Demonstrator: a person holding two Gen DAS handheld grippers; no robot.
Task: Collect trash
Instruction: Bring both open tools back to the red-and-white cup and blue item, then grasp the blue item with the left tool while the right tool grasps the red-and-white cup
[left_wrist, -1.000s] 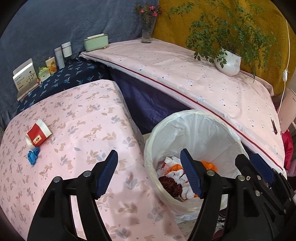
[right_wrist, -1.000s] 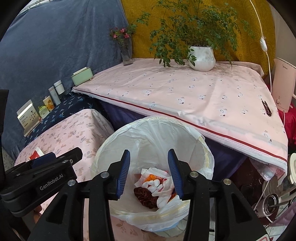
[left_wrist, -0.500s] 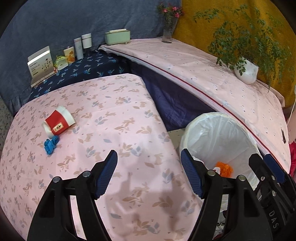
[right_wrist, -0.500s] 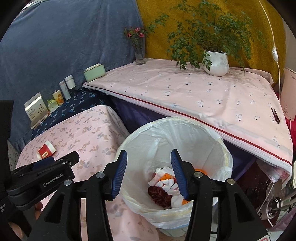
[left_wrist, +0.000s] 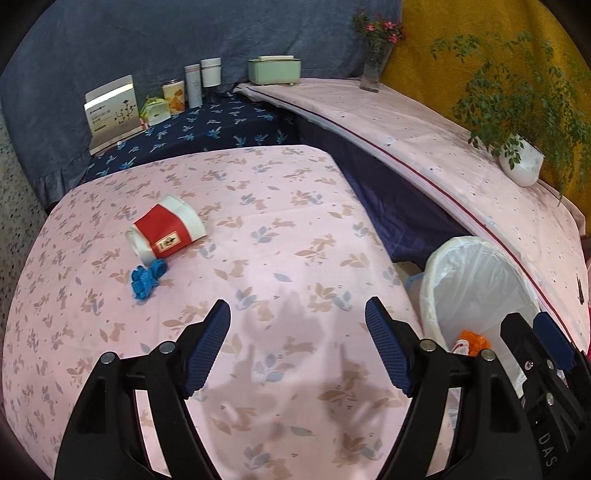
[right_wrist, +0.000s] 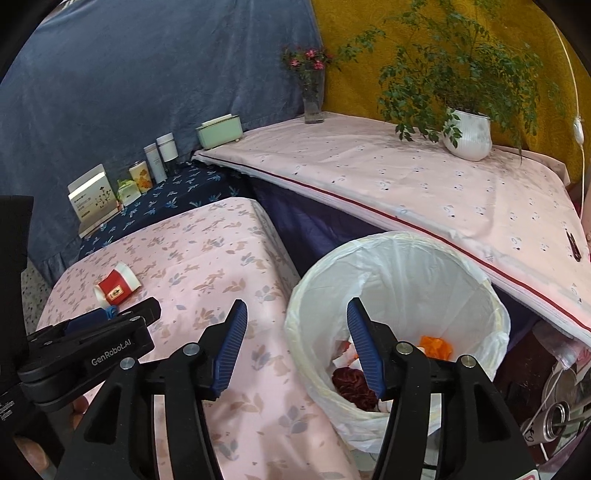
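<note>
A red and white paper cup (left_wrist: 166, 232) lies on its side on the pink floral table (left_wrist: 280, 229), with a crumpled blue scrap (left_wrist: 147, 279) just in front of it. My left gripper (left_wrist: 297, 339) hovers over the table nearer the camera, right of both; its jaws are opening with nothing between them. The white-lined trash bin (right_wrist: 399, 295) stands beside the table's right edge, holding orange, white and dark red waste. My right gripper (right_wrist: 295, 339) hangs over the bin's left rim, jaws opening and empty. The cup (right_wrist: 116, 286) shows far left in the right wrist view.
A higher pink-covered table (left_wrist: 461, 162) runs behind the bin, bearing a potted plant (right_wrist: 467, 133), a flower vase (right_wrist: 313, 99) and a green box (left_wrist: 272, 70). Jars and a card box (left_wrist: 110, 110) line the dark blue surface at the back.
Both grippers have swung left, away from over the bin toward the floral table. The cup and blue scrap now sit closer to the left gripper. The right jaws stand wider than before.
</note>
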